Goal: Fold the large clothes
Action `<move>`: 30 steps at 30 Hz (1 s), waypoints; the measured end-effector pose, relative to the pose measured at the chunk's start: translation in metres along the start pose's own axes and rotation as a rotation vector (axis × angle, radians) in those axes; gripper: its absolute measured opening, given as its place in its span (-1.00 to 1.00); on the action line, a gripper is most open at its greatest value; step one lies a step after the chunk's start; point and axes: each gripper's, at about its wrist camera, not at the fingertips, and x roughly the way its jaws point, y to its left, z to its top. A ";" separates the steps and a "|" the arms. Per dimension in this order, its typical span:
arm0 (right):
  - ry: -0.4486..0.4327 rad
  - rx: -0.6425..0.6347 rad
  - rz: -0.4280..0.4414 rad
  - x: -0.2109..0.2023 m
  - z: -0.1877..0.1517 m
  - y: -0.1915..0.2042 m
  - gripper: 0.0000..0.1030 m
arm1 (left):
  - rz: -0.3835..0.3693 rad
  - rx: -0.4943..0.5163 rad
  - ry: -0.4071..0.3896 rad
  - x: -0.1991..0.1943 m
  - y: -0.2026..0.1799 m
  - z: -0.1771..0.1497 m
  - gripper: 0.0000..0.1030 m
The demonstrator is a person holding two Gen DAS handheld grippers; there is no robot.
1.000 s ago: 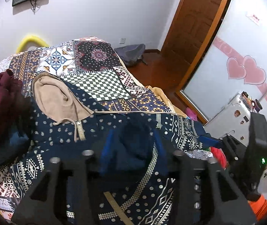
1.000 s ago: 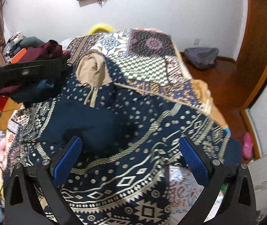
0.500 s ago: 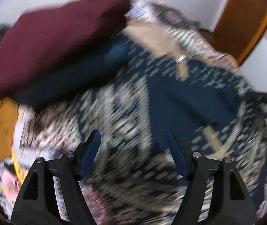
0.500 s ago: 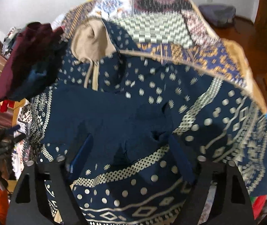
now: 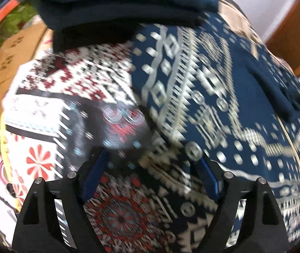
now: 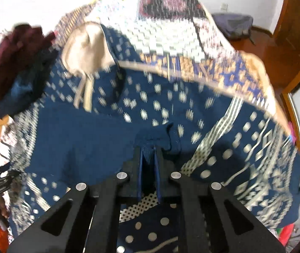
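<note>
A navy hooded jacket (image 6: pixel 82 139) with pale geometric print lies spread on the patchwork bed cover (image 6: pixel 171 38), its beige-lined hood (image 6: pixel 84 48) toward the far end. My right gripper (image 6: pixel 148 149) is shut on a bunched fold of plain navy fabric, apparently a sleeve end. In the left wrist view the jacket (image 5: pixel 213 84) fills the right half. My left gripper (image 5: pixel 150 158) hovers over the jacket's lower left edge where it meets the bed cover (image 5: pixel 55 97). Its jaws are opening, and the pads press on nothing. That view is blurred.
A stack of folded clothes, maroon on dark blue (image 6: pixel 12 67), sits at the bed's left side beside the hood; it appears again at the top of the left wrist view (image 5: pixel 128 6). A cardboard box (image 5: pixel 12 63) stands left of the bed. A dark bag (image 6: pixel 232 23) lies on the wooden floor.
My left gripper let go of the navy fabric it held, swung down to the jacket's left edge and opened wider. My right gripper sank slightly and closed on the navy fold.
</note>
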 end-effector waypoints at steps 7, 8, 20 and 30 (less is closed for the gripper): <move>-0.179 -0.044 -0.065 -0.061 0.012 -0.008 -0.83 | 0.137 -0.075 -0.112 -0.017 0.020 0.009 0.58; -0.173 -0.048 -0.079 -0.058 0.010 -0.009 -0.83 | 0.134 -0.092 -0.126 -0.019 0.027 0.008 0.58; -0.041 -0.046 -0.152 -0.018 -0.032 -0.028 -0.73 | 0.114 -0.111 -0.063 -0.010 0.026 -0.019 0.58; -0.169 -0.032 -0.124 -0.077 -0.035 -0.034 -0.11 | 0.069 -0.115 -0.112 -0.059 0.008 -0.026 0.58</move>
